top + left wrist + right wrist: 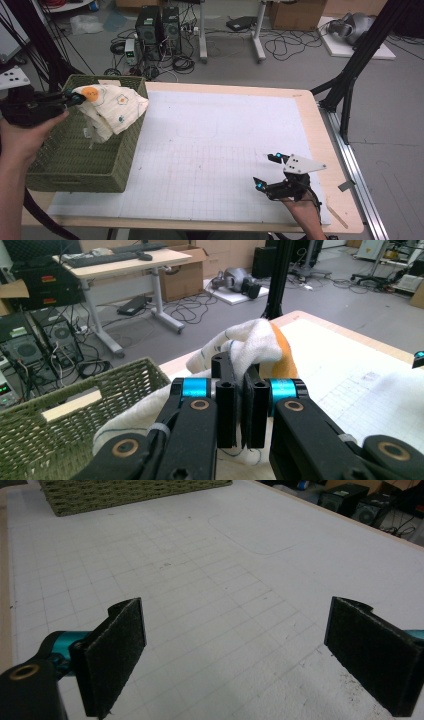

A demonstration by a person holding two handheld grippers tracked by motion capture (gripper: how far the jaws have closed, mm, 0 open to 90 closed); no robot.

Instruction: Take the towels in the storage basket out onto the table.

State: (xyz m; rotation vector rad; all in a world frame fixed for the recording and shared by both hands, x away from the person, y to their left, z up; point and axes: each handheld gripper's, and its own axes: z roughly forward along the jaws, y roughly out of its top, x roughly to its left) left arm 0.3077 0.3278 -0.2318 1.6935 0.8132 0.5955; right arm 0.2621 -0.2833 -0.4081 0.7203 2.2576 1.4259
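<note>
A cream cloth (114, 111) with an orange patch and small flower prints hangs over the green woven basket (75, 167) at the table's left. My left gripper (76, 97) is shut on the cloth's top edge and holds it lifted; part of the cloth drapes over the basket's right rim. In the left gripper view the jaws pinch the cloth (250, 347), with the basket (60, 435) below at left. My right gripper (266, 171) rests open near the table's front right, above the white grid mat (210, 150). Its pads (115, 650) stand wide apart with nothing between them.
The basket (125, 492) lies far across the mat in the right gripper view. Beyond the table's far edge the floor holds computer towers (160, 25), cables and desk legs. A black frame leg (350, 75) stands at the table's right rear corner.
</note>
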